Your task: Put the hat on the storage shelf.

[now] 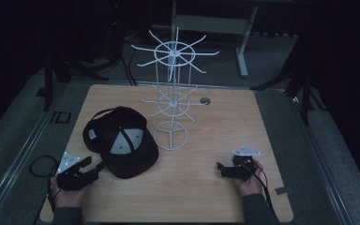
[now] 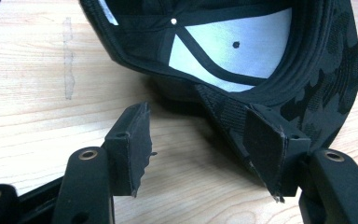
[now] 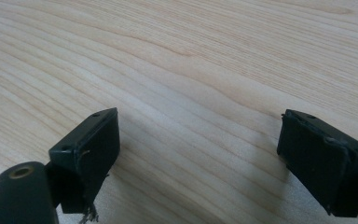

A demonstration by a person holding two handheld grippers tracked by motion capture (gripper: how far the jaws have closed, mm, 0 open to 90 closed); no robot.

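A black cap (image 1: 120, 140) lies upside down on the wooden table (image 1: 206, 136), its grey-white lining facing up. In the left gripper view the cap (image 2: 242, 51) sits just ahead, its dark patterned brim running down beside the right-hand jaw. My left gripper (image 1: 93, 165) (image 2: 200, 140) is open at the cap's near left edge, with bare wood between its jaws. My right gripper (image 1: 221, 167) (image 3: 198, 144) is open low over the bare table at the front right, holding nothing. A white wire display stand (image 1: 171, 93) rises behind the cap at the table's middle.
The stand's round base (image 1: 170, 135) sits close to the cap's right side. A small round grommet (image 1: 205, 100) is set in the table at the back. Dark floor, black stands and a grey desk frame (image 1: 241, 42) lie beyond the table.
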